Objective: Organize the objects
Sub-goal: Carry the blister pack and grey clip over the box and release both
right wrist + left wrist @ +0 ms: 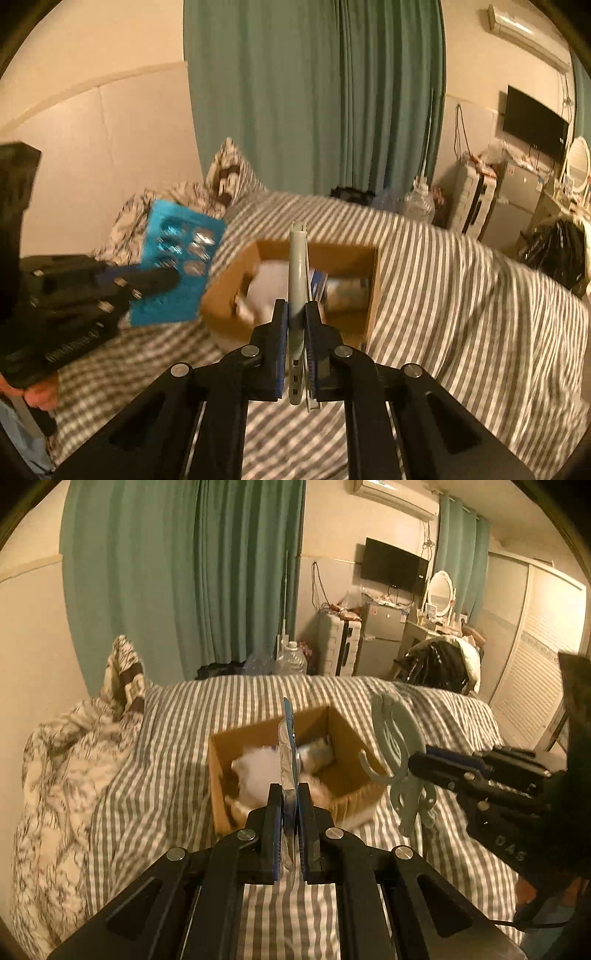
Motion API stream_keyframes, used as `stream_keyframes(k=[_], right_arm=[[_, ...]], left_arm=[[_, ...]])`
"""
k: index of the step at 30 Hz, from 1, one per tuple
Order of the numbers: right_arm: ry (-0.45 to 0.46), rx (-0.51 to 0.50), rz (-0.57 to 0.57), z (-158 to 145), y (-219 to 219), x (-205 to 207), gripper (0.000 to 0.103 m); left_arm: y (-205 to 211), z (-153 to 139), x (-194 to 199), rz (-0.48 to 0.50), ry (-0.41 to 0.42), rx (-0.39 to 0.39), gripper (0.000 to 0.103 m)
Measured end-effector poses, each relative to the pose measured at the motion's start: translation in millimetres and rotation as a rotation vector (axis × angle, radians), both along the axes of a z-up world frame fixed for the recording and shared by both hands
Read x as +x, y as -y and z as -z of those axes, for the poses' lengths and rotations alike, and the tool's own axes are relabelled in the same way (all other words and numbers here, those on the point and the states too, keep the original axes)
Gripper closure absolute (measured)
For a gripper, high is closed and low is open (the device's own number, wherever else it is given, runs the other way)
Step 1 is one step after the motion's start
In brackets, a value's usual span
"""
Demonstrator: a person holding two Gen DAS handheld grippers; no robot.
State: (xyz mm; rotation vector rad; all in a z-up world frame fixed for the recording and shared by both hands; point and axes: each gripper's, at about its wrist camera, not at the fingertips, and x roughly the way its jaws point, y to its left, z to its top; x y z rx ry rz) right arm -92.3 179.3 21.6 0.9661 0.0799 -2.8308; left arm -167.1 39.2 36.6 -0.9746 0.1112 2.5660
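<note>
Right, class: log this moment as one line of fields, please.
left gripper: shut on blue card | right gripper: shut on grey hanger | box: open on bed, partly filled | both items above box

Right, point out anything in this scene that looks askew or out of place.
Nothing is spilled or damaged. The open brown cardboard box sits skewed on the grey-and-white striped bedsheet, white items jumbled inside. The blue blister card and grey plastic hanger piece are clamped in gripper jaws, not yet boxed.
</note>
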Motion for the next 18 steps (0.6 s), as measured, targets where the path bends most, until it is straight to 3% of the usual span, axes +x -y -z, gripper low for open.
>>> stream_keyframes(k=[4,9,18], right_arm=[[-0.032,0.002,-0.002,-20,-5,-29,0.094],[-0.006,-0.013,0.0,-20,-12,-70,0.094],[0.142,-0.06,0.012,40,-28,-123,0.094]], left_arm=[[-9,-8,-27,0.004,-0.016,0.003,0.096],[-22,-4,-61,0.015,-0.008,-0.011,0.096],[-43,52,-109,0.049,0.105,-0.044,0.096]])
